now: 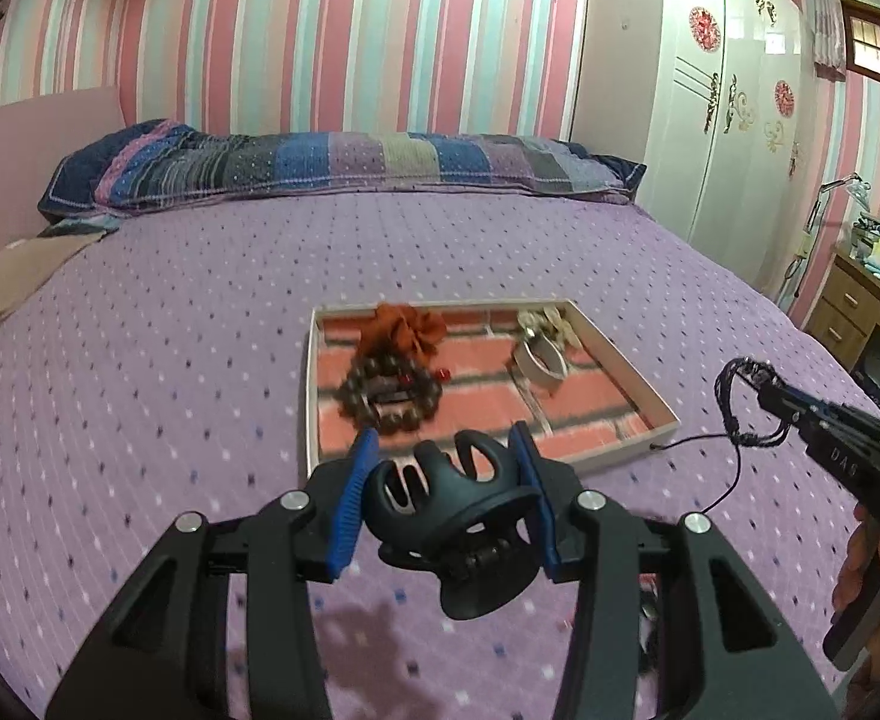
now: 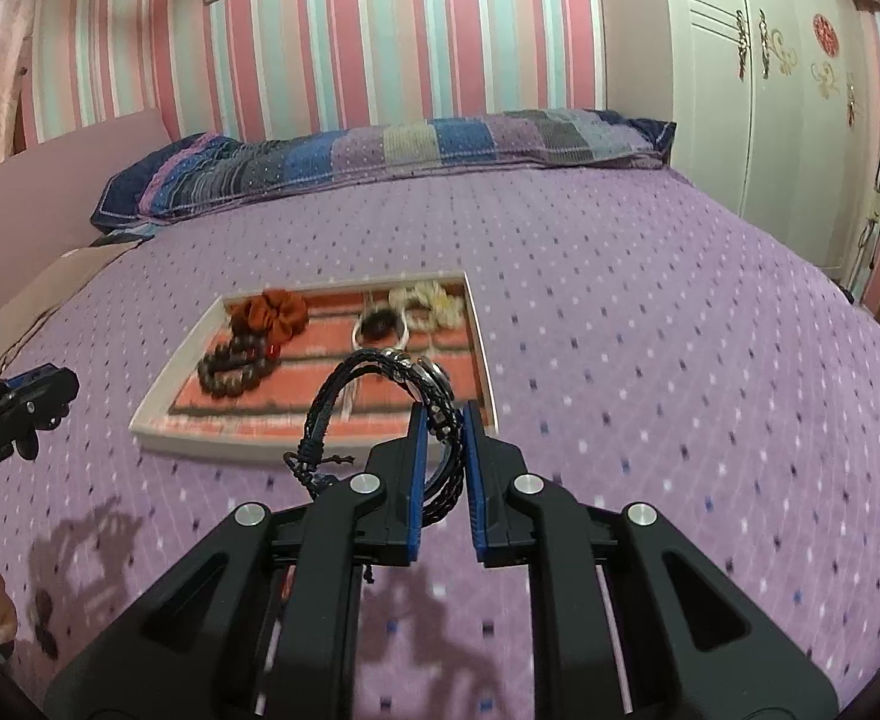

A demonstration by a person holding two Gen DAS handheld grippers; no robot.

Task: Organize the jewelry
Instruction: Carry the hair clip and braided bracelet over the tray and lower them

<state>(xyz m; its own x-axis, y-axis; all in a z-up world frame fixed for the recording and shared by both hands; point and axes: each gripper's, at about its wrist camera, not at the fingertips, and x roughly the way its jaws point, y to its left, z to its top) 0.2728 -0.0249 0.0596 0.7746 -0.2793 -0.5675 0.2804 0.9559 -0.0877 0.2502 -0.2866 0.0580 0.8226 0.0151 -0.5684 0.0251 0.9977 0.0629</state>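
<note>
Both items were in transit toward the tray (image 1: pixel 611 447) on the bed (image 1: pixel 200 330). The left hand-held gripper (image 1: pixel 449 462) clamped a dark hair claw (image 1: pixel 449 501) just before the tray's near edge. The right hand-held gripper (image 2: pixel 440 420) pinched a black braided bracelet (image 2: pixel 380 372) over that edge. Next step, by judgement: lower each into a free tray area and release.

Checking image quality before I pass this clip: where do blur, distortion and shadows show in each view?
Left wrist view: the tray contents are smeared, the hair claw is sharp, and fisheye bends the wardrobe. Right wrist view: the tray is streaked too, the braided bracelet fairly crisp, with hard shadows on the bedspread.
</note>
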